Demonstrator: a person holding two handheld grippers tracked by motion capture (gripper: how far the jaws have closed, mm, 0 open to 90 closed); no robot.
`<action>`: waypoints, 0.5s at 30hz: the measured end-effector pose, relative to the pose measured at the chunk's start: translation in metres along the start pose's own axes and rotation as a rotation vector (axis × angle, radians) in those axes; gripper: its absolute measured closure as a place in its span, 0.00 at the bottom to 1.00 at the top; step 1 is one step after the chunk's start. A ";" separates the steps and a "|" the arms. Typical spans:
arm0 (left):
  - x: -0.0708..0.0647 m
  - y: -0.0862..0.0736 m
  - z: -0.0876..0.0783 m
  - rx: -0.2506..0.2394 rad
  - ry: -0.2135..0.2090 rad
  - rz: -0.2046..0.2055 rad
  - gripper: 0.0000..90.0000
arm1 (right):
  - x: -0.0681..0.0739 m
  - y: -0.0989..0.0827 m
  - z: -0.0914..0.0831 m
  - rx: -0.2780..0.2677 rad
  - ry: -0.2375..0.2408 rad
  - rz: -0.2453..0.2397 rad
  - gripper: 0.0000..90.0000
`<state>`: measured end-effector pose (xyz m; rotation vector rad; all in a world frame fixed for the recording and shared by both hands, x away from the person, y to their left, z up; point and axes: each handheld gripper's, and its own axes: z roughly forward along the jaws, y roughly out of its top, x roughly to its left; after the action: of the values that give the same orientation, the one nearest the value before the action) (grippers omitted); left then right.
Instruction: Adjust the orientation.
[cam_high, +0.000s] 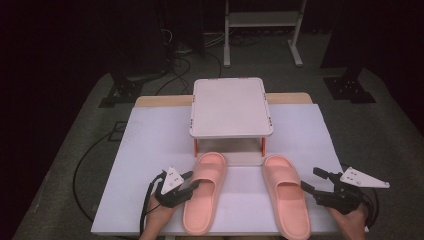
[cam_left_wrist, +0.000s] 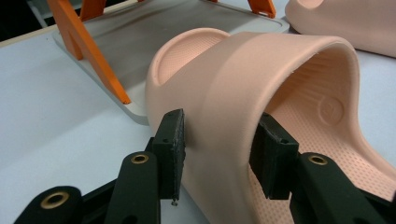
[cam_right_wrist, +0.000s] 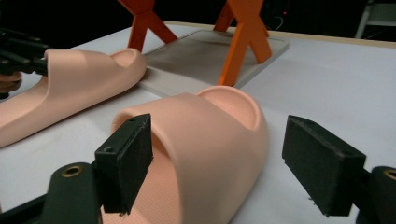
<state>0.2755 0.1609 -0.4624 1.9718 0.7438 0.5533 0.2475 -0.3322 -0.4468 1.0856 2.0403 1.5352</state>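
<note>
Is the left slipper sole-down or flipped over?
Sole-down: the left slipper lies flat on the table, strap uppermost and footbed showing.

occl: left slipper (cam_left_wrist: 280, 93) heel cut off | right slipper (cam_high: 286, 200) heel cropped

A: Two soft foam slides, left slide (cam_high: 204, 192) and right slide (cam_high: 286, 199), both plain salmon pink. Fine dotted texture on the left footbed (cam_left_wrist: 322, 140), with a round embossed mark.

B: Small two-tier plastic stand (cam_high: 230, 107) at 12 o'clock from them: off-white top, bright orange legs (cam_left_wrist: 88, 49), pale grey base tray (cam_right_wrist: 205, 53).

A: Flat white tabletop (cam_high: 150, 150). Matte black left gripper (cam_high: 186, 189) and right gripper (cam_high: 312, 184), brass-coloured rivets (cam_left_wrist: 139, 158), light grey triangular plates (cam_high: 172, 180).
</note>
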 end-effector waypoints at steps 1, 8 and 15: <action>0.000 0.000 0.000 0.003 0.000 0.002 0.64 | 0.001 0.000 0.001 0.007 0.006 -0.004 0.27; 0.000 0.000 0.001 -0.002 -0.001 -0.009 0.64 | 0.006 -0.001 0.010 0.057 0.031 -0.035 0.29; 0.001 0.000 0.001 -0.013 -0.003 -0.036 0.65 | 0.008 -0.004 0.017 0.098 0.033 -0.052 0.35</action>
<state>0.2767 0.1607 -0.4630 1.9426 0.7709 0.5326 0.2521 -0.3158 -0.4550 1.0401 2.1687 1.4504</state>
